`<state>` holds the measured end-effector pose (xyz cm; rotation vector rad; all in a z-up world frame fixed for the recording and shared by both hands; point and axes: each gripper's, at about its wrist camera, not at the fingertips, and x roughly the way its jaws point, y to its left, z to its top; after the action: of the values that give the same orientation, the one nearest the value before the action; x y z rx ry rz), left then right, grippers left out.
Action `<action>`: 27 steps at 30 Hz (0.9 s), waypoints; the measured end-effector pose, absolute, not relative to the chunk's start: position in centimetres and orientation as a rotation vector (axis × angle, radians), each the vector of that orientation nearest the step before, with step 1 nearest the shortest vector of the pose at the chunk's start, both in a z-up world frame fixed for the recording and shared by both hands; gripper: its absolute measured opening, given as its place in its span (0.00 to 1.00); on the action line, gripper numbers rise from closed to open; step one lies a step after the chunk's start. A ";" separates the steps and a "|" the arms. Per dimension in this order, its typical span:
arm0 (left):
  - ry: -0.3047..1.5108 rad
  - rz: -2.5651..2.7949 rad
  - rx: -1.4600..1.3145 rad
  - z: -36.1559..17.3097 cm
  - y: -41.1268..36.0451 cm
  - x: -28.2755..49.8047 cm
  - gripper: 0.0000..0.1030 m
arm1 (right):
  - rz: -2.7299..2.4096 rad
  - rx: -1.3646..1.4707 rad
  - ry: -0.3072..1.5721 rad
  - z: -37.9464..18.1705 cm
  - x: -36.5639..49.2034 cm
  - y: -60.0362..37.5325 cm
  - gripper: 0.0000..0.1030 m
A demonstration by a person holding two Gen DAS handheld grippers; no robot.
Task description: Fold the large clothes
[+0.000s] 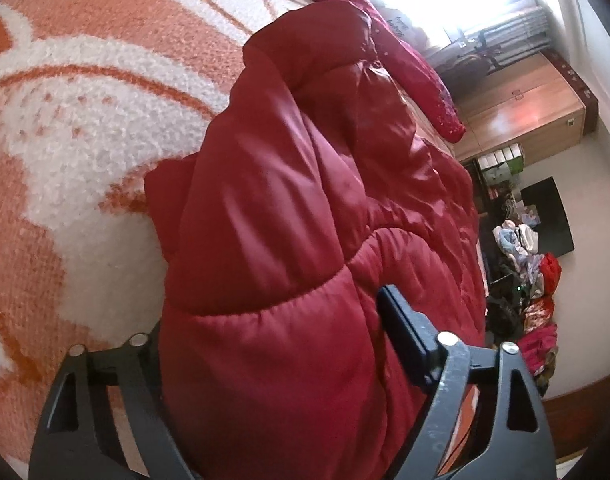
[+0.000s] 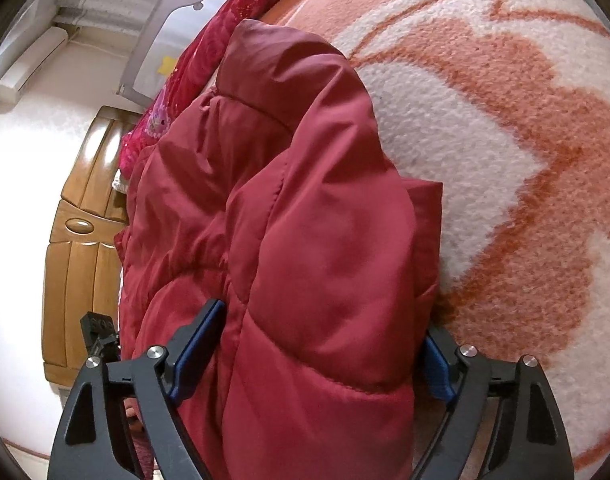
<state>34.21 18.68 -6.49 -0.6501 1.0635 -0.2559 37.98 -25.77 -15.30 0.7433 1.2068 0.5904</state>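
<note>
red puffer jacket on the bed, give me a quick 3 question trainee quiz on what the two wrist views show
1. True or false: the red puffer jacket lies on an orange-and-white blanket.
2. Multiple choice: what sits between the fingers of the right hand-held gripper? A) a towel B) a padded fold of the jacket C) nothing
3. Short answer: in the left wrist view, how much of the left hand-held gripper does the jacket hide?

Key
1. True.
2. B; the blue pads sit on either side of the fold.
3. One finger; only the other finger shows, against the fabric.
</note>
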 end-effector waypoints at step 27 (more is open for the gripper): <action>0.943 -0.380 -0.597 2.0 15.3 15.9 0.35 | 0.758 0.743 1.096 -7.2 19.4 -28.4 0.32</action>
<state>15.94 15.31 2.00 -0.5966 0.9433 -0.3801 19.42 -28.44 -7.21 0.7435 1.0962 0.7582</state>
